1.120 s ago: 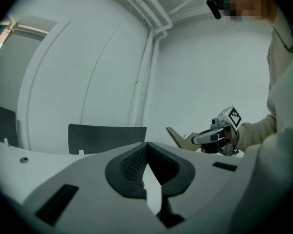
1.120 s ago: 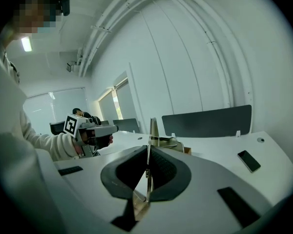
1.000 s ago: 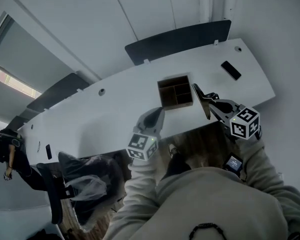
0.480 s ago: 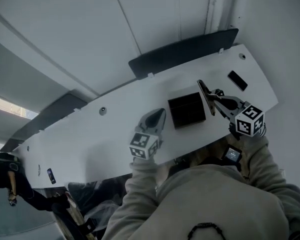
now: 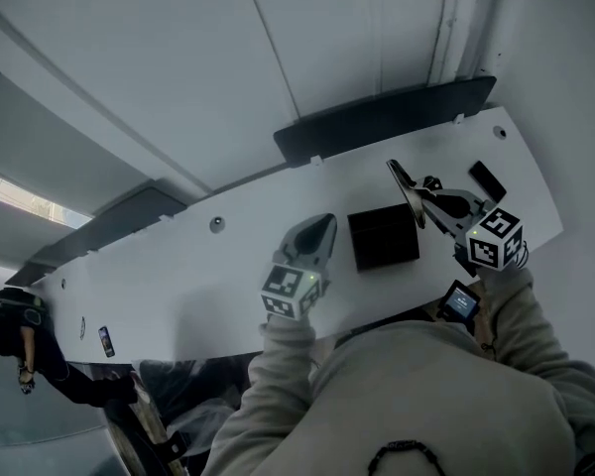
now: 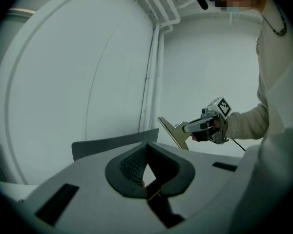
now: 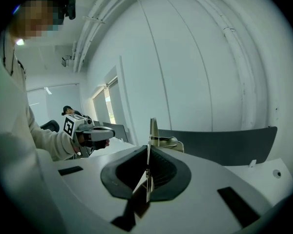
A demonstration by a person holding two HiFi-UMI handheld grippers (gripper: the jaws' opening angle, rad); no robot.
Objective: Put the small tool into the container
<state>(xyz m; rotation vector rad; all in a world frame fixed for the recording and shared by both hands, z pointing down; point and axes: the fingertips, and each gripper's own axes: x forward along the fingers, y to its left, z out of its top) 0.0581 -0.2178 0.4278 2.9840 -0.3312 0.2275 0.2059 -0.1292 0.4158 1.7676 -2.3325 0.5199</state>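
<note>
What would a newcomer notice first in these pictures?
In the head view, the right gripper catches the eye first. It is shut on a thin flat tool and holds it just right of the dark square container on the long white table. The left gripper, shut and empty, is just left of the container.

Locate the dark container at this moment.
In the head view the dark container sits on the white table, between the left gripper and the right gripper, which holds a flat tool.
</note>
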